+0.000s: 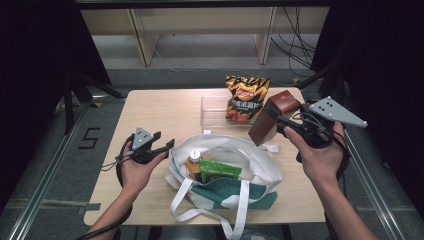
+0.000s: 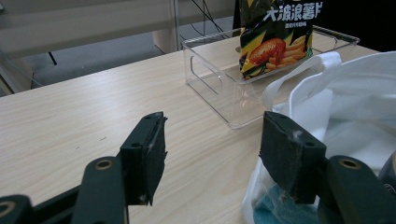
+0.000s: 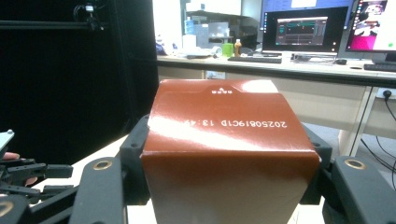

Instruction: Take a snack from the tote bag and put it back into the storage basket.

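My right gripper (image 1: pixel 274 119) is shut on a brown carton (image 1: pixel 273 116), held tilted in the air above the table's right side; in the right gripper view the brown carton (image 3: pixel 229 154) sits between both pads with a printed date code on its end. My left gripper (image 1: pixel 162 146) is open, low over the table just left of a white and green tote bag (image 1: pixel 225 172). In the left gripper view the pads (image 2: pixel 149 154) stand wide apart with bare wood between them and the tote bag (image 2: pixel 345 107) at right. An orange-capped bottle (image 1: pixel 193 162) and a green box (image 1: pixel 220 171) lie in the bag.
A clear plastic bin (image 1: pixel 212 112) stands at the back of the wooden table (image 1: pixel 160 110), with a yellow chip bag (image 1: pixel 245 97) upright in it. The chip bag (image 2: pixel 280 35) and clear bin (image 2: pixel 219 74) lie ahead of my left gripper. Desks with monitors (image 3: pixel 303 25) are beyond.
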`<state>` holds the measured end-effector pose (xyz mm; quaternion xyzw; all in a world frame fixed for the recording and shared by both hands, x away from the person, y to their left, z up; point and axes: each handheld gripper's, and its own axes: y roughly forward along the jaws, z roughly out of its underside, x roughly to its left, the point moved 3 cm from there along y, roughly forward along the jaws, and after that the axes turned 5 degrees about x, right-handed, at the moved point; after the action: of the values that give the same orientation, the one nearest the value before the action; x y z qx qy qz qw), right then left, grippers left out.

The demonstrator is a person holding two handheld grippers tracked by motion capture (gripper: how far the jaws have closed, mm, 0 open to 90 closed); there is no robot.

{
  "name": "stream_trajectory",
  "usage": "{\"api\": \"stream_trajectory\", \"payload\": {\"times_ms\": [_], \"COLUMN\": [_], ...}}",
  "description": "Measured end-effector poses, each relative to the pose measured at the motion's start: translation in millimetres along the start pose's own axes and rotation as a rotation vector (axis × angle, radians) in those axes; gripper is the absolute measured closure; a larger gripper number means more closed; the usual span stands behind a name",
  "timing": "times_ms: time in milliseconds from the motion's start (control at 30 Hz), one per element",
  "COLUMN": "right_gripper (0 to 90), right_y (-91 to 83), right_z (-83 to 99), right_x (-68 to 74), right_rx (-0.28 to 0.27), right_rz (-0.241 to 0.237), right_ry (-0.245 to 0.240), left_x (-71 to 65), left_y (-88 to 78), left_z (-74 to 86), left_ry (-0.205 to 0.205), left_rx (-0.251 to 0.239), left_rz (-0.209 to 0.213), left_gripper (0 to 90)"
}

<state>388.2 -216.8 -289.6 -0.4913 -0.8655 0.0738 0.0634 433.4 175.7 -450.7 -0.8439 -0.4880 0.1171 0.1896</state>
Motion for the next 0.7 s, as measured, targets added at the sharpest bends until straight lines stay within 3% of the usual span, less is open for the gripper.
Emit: {"api": "stream_trajectory", "payload": {"times_ms": [267, 700], "right_gripper": [39.0, 39.0], "right_y": [3.0, 6.8], "right_z": [-2.5, -6.1], "right_x": [-7.4, -17.1], "right_rx": [-0.006, -0.002], "right_rz": [0.018, 0.048], "right_ry": [-0.016, 0.016], "left_x": [0.1, 1.1], "left_y": [-0.4, 0.4], "left_z": [-0.4, -0.2], "left_ry": [0.003, -0.001], "left_rx": [0.000, 0.000], "left_rz": [-0.001, 0.002], "left_gripper": [39.9, 39.9]}}
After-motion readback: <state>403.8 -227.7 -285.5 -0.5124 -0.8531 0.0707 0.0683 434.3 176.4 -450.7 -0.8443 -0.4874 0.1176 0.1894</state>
